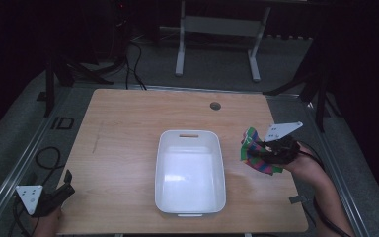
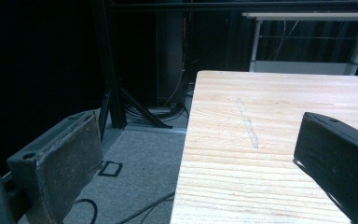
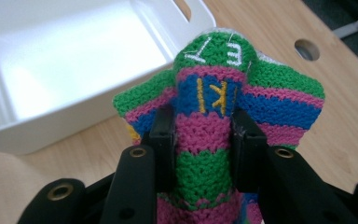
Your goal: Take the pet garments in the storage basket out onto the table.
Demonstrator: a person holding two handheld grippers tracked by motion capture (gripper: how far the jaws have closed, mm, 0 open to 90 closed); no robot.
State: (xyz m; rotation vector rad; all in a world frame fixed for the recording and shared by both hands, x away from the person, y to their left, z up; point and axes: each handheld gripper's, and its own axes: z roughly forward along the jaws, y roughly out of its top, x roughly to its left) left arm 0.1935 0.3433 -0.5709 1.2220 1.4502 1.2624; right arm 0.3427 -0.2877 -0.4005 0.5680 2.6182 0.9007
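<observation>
High view. Wooden table (image 1: pixel 128 123), cable hole (image 1: pixel 215 105) near far edge. White bin (image 1: pixel 191 173) at centre, long axis running away from the person, empty, handle slot at far end. Right gripper (image 1: pixel 256 150) just beside bin's right wall, held above the tabletop, clamped on a striped knitted cloth (image 1: pixel 255 154) in green, pink and blue; cloth hanging bunched over the table, not over the bin. Left gripper (image 1: pixel 65 183) parked at near left corner, well apart from bin.

Left gripper view. Jaws standing wide, nothing between them; pads (image 2: pixel 70 154) bare. Table edge and a pale scuff (image 2: pixel 248 123) ahead, grey floor and cables below. No part in the step judged from here.

Right gripper view. Jaws pinched on the cloth's middle fold; knitted cloth (image 3: pixel 214 121) bulging above the pads (image 3: pixel 164 135), loose flaps spreading to both sides, white and yellow stitched letters on top. Bin (image 3: pixel 51 130) ahead and to the left, rim lower than the cloth.

Handling note, judged. Step in hand: carry to bin. Keep grip firm, carry sideways across the near wall, flaps clear of the rim, release only once the whole bundle hangs over the bin's floor. Risk: a flap draped over the rim.
</observation>
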